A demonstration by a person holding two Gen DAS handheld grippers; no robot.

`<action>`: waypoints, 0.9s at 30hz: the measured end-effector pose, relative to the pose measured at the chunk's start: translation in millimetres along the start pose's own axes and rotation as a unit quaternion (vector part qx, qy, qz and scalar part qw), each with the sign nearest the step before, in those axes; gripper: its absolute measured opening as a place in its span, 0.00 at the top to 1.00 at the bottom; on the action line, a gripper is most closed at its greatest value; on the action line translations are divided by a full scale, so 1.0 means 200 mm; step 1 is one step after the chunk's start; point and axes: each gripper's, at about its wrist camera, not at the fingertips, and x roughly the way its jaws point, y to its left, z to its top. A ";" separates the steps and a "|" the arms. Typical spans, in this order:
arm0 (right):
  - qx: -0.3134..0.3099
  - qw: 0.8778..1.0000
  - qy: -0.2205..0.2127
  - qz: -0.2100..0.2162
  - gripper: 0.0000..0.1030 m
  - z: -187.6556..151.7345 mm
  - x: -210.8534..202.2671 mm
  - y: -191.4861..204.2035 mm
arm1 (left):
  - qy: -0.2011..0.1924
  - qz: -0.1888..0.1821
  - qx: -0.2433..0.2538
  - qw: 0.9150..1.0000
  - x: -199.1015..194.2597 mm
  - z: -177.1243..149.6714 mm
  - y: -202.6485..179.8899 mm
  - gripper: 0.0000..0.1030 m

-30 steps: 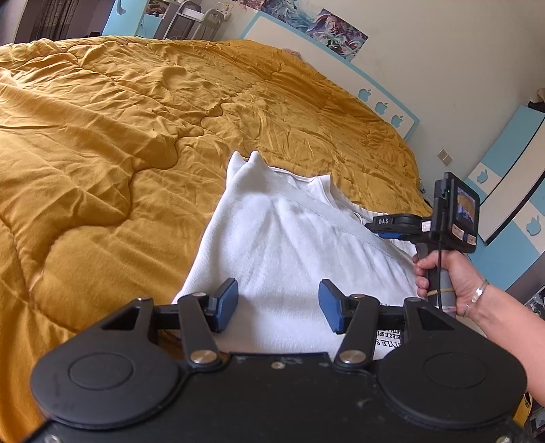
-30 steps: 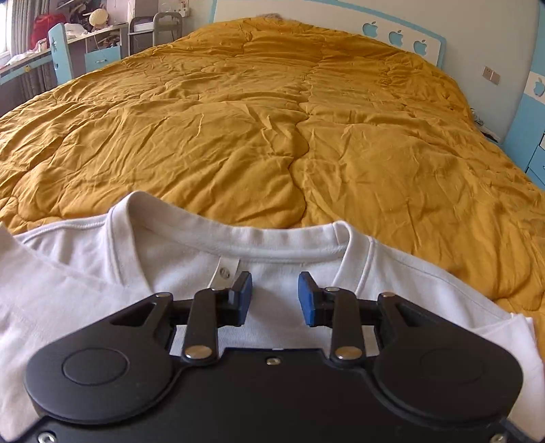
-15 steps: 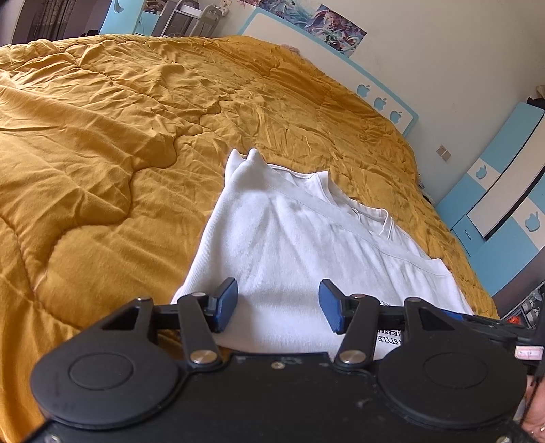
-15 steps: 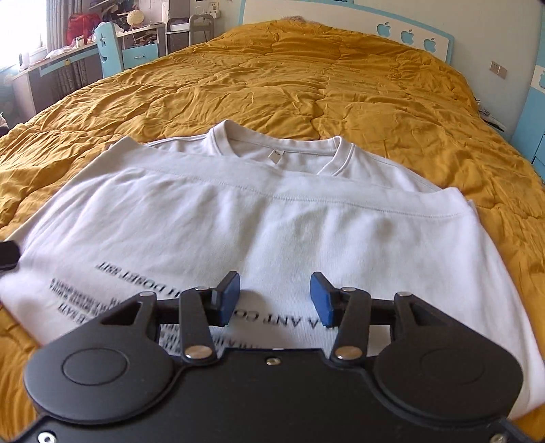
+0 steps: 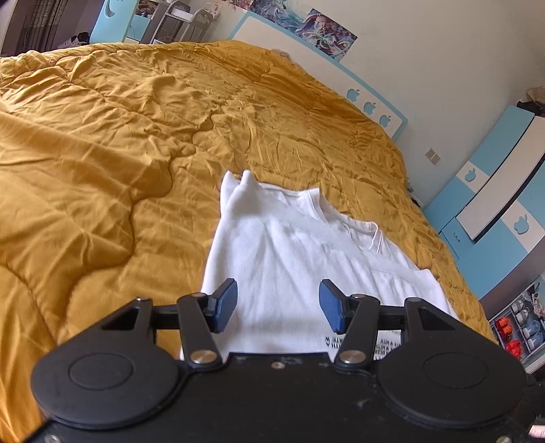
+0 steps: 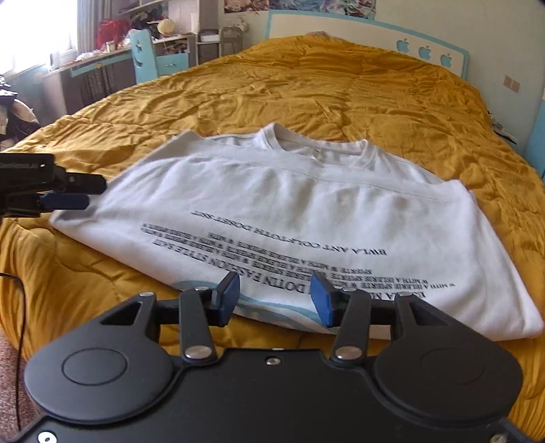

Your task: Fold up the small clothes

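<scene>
T-shirt (image 6: 306, 211) lies half-folded on the bed (image 6: 340, 92); both grippers, left (image 5: 277, 306) and right (image 6: 275, 300), hover with fingers apart, empty; next, grasp an edge for another fold.

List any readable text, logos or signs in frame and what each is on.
"DOTIN FASHION STYLE": largest black line on the white t-shirt, seen upside down, partly hidden by the right gripper.
"BWLA ANT COLFTOTH DORSET": shirt, approximate reading.
Smaller shirt lines: too blurred to read.
Shirt print in the left wrist view: too small.
Three apple symbols, no words: headboard.
Apple symbols: blue wardrobe.
Wall posters: nothing legible.
</scene>
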 end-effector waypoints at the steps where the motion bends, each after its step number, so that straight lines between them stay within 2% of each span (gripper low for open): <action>1: -0.024 1.000 -0.008 0.012 0.53 0.01 -0.01 0.06 | -0.001 -0.001 -0.010 1.000 0.00 0.05 0.03 0.45; 5: -0.113 0.993 -0.028 0.035 0.53 0.03 0.02 0.31 | -0.003 -0.003 -0.032 0.999 0.07 0.20 0.14 0.45; 8: -0.167 0.984 -0.029 0.047 0.53 0.04 0.08 0.48 | 0.029 -0.007 -0.046 0.999 0.17 0.27 0.22 0.45; 11: -0.222 0.974 -0.020 0.039 0.53 0.03 0.17 0.63 | 0.059 -0.020 -0.074 0.995 0.27 0.31 0.32 0.45; 15: -0.281 0.959 -0.043 0.012 0.53 0.05 0.24 0.78 | 0.077 -0.035 -0.113 0.990 0.40 0.33 0.41 0.46; 21: -0.303 0.952 -0.051 0.005 0.53 0.11 0.33 0.93 | 0.096 -0.081 -0.161 0.979 0.59 0.41 0.48 0.46; 27: -0.299 0.953 -0.056 -0.010 0.53 0.14 0.37 0.99 | 0.115 -0.094 -0.165 0.975 0.81 0.49 0.45 0.46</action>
